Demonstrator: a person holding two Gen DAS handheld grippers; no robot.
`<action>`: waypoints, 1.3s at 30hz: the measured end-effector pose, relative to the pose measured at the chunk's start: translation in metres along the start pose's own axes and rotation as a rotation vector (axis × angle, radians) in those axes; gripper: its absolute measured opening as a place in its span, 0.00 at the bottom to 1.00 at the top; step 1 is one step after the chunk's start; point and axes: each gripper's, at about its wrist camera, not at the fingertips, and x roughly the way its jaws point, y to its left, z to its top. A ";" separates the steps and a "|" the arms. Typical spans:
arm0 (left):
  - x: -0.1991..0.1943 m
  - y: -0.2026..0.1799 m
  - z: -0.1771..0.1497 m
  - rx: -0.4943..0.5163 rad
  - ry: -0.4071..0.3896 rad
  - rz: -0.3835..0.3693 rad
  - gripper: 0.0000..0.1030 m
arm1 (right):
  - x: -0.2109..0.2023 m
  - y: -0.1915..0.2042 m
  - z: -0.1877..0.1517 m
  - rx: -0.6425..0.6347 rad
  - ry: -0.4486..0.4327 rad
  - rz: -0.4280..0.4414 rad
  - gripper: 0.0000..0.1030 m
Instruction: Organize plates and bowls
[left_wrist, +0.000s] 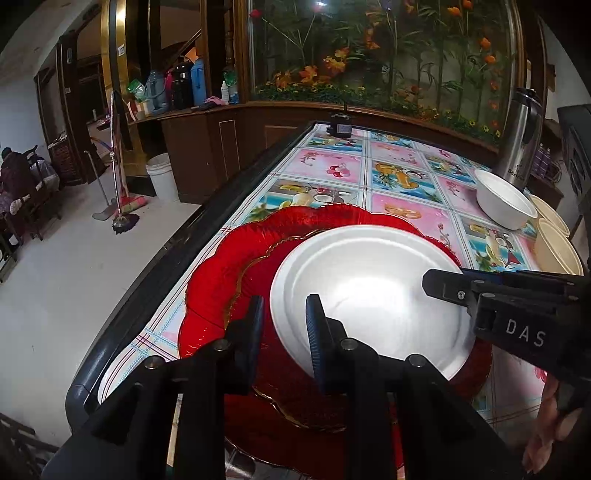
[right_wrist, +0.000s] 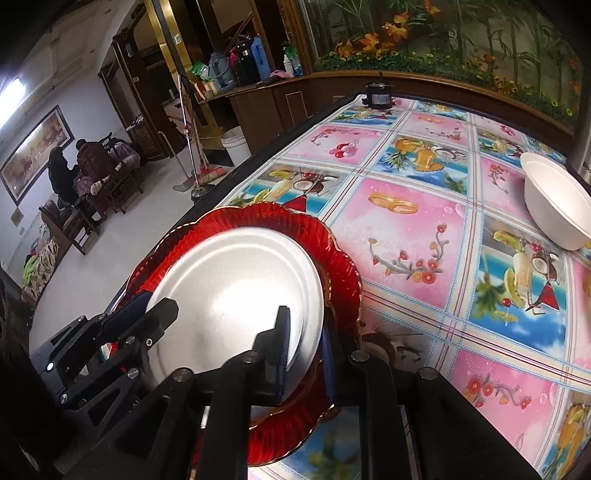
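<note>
A smooth round white plate (left_wrist: 373, 295) lies on a ribbed, scalloped red glass plate (left_wrist: 221, 273). Both claws, left (left_wrist: 284, 339) and right (right_wrist: 306, 354), straddle the white rim, slightly parted.

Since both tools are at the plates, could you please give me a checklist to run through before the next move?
1. The white plate lies on the red plate: ok.
2. The left tool straddles its rim, jaws open: ok.
3. The right tool straddles the opposite rim, jaws open: ok.
4. The red plate sits fully on the table: cannot tell.
5. The white bowl stands apart: ok.
</note>
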 end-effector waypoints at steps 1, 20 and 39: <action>-0.002 0.001 0.000 -0.003 -0.006 -0.001 0.20 | -0.002 0.000 0.000 0.001 -0.005 0.003 0.21; -0.042 -0.033 0.016 0.074 -0.116 -0.022 0.43 | -0.055 -0.049 -0.006 0.123 -0.102 0.038 0.26; -0.055 -0.154 0.006 0.332 -0.056 -0.206 0.43 | -0.149 -0.222 -0.049 0.446 -0.284 -0.111 0.27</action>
